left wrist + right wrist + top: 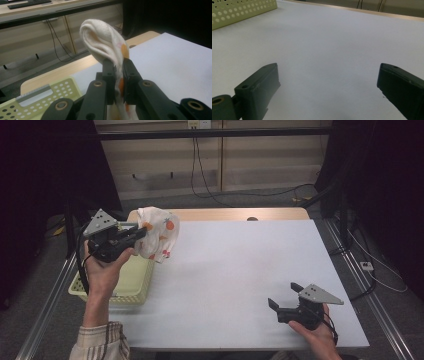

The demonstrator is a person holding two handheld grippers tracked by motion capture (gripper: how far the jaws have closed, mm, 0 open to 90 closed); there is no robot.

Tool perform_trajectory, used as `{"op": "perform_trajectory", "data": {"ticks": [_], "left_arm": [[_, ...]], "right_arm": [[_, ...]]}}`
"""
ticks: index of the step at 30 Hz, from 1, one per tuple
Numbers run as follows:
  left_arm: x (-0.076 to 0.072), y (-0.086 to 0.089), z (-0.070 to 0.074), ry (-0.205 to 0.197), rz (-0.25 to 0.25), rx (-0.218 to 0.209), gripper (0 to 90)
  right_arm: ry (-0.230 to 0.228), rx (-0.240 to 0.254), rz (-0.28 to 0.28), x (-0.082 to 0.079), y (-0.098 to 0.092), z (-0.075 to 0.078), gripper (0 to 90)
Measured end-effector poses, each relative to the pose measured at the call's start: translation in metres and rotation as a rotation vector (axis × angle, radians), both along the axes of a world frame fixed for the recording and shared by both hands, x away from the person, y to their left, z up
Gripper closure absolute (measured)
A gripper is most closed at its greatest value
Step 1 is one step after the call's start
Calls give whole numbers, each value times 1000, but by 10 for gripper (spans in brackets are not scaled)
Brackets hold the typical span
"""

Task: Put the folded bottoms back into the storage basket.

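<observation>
A white cloth (159,237) printed with orange fruit hangs in the air above the table's far left corner, beside the basket. My left gripper (141,233) is shut on it. In the left gripper view the cloth (105,42) bulges up out of the closed jaws of the left gripper (119,68). My right gripper (284,295) rests low over the table's near right part, open, with nothing between its jaws. The right gripper view shows the right gripper (328,75) spread wide over bare white tabletop.
A pale yellow perforated basket (134,287) sits at the table's left edge, under my left hand; its wall (239,11) shows far off in the right gripper view. The white table (240,270) has a wooden strip along its far edge. Cables lie on the floor beyond.
</observation>
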State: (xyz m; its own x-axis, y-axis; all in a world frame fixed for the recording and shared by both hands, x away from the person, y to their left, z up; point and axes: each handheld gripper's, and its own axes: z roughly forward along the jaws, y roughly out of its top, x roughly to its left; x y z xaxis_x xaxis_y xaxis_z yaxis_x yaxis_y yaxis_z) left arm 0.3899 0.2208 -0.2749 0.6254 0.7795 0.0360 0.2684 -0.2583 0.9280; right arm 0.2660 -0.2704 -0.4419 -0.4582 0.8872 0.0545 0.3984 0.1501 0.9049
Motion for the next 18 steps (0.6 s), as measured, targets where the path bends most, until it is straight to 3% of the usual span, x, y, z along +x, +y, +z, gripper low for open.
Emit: {"op": "perform_trajectory", "data": {"ticks": [8,18], "left_arm": [[-1,5,2,-4,10,34,832],[-3,18,4,-7,37,20,831]], "right_arm": [[1,1,-1,0,0,0,40],[0,-3,1,0,0,0,41]]}}
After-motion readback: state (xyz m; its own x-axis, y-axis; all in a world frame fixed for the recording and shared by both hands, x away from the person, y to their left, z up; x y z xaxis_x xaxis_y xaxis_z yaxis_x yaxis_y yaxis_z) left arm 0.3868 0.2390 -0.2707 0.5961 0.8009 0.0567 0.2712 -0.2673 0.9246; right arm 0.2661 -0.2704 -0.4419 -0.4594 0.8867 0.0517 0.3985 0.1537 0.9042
